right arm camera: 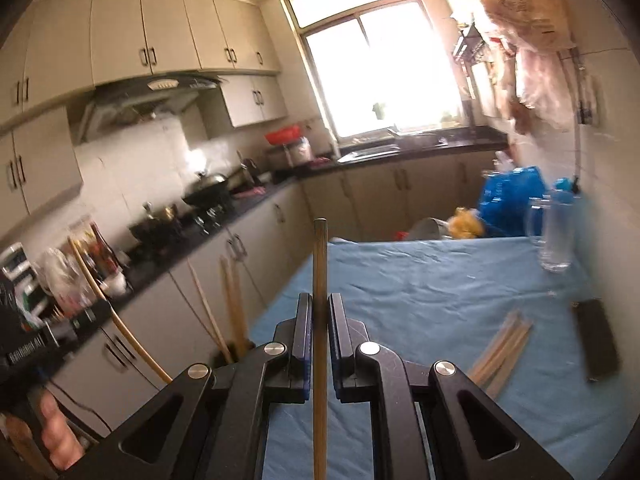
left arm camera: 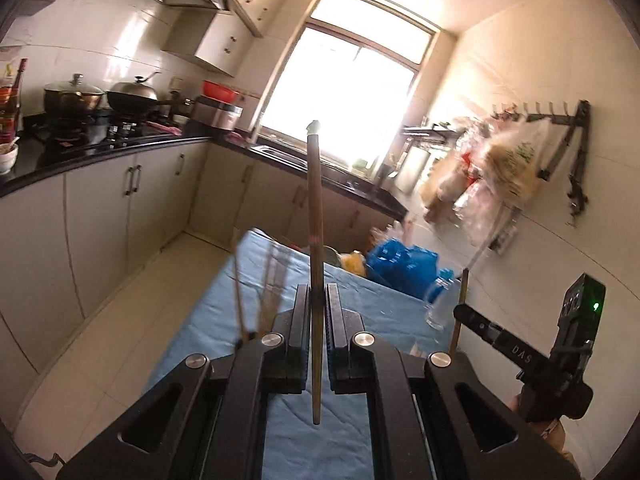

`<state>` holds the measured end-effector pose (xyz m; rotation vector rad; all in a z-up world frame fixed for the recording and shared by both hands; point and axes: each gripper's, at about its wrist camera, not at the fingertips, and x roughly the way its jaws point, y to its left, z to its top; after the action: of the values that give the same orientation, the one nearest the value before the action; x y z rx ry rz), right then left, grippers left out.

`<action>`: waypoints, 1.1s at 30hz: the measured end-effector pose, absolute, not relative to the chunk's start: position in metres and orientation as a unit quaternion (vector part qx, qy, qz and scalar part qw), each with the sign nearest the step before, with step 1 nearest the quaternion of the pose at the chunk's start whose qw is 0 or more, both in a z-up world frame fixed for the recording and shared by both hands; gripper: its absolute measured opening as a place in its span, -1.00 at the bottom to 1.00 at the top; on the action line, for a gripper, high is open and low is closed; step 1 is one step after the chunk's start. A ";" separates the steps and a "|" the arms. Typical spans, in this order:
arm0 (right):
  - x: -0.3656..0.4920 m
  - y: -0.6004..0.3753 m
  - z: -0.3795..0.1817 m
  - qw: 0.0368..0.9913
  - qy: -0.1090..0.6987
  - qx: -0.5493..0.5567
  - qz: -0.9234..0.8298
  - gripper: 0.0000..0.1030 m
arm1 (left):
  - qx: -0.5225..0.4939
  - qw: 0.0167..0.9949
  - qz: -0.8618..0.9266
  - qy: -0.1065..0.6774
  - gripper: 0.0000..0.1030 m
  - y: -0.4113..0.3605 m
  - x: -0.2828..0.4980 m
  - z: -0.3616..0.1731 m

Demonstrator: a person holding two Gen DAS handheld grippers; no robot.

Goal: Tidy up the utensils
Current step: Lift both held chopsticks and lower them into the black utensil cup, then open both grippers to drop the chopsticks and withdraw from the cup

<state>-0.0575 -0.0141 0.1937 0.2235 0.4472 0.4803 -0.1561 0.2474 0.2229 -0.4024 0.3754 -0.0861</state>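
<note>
Left claw [left arm camera: 318, 300] is clamped on a single dark chopstick [left arm camera: 314, 216], held upright, its tip rising in front of the bright window [left arm camera: 344, 92] and its lower end hanging below the pads over the blue-clothed worktop [left arm camera: 224, 304]. Right claw [right arm camera: 320, 312] is likewise closed tight on a lighter wooden chopstick [right arm camera: 320, 264], also upright between the pads. In the left wrist view the right claw shows at the far right with its stick, gripped by a hand at the frame's edge. A loose bundle of chopsticks [right arm camera: 502, 346] lies flat on the cloth to the right, near a dark flat object [right arm camera: 596, 340]. More sticks stand in a dark holder [right arm camera: 234, 350] at the worktop's left edge. A clear glass [right arm camera: 554, 232] stands near the far right, and a blue bag [right arm camera: 510, 192] and a yellow item [right arm camera: 466, 220] sit at the far end. Both views are motion-blurred.
</note>
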 end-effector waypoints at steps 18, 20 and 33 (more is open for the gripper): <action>0.060 0.098 0.181 0.925 0.202 0.206 0.248 -0.84 | -0.167 0.953 -0.023 0.251 -0.88 0.277 -0.063 0.193; 0.064 0.104 0.169 0.929 0.213 0.184 0.240 -0.84 | -0.167 0.950 -0.025 0.262 -0.88 0.277 -0.057 0.185; 0.055 0.105 0.129 0.922 0.266 0.150 0.238 -0.63 | -0.185 0.944 -0.013 0.272 -0.68 0.277 -0.064 0.179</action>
<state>0.0548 0.1048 0.1291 0.3074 0.5461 0.4886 -0.0635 0.2767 0.1790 -0.3761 0.5545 -0.0270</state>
